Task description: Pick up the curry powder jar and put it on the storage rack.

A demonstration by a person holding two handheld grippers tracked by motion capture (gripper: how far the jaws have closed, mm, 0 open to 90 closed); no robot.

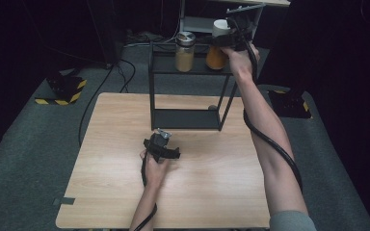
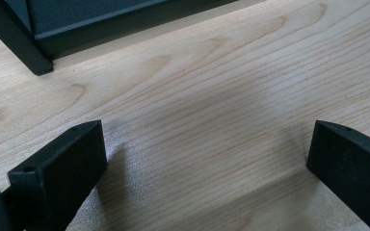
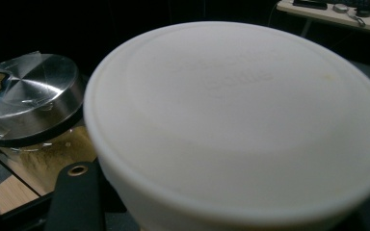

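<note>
My right claw (image 1: 225,42) is clamped on the white-lidded orange jar (image 1: 216,55) atop the black rack (image 1: 188,118), right of the steel-lidded jar (image 1: 185,52); my left claw (image 1: 161,138) rests apart on the desk (image 1: 111,163) before that rack.

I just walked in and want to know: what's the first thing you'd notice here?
The right gripper is shut on an orange jar with a white lid on the black shelf rack's top tier, beside a steel-lidded glass jar. The left gripper rests open over the wooden table.
</note>
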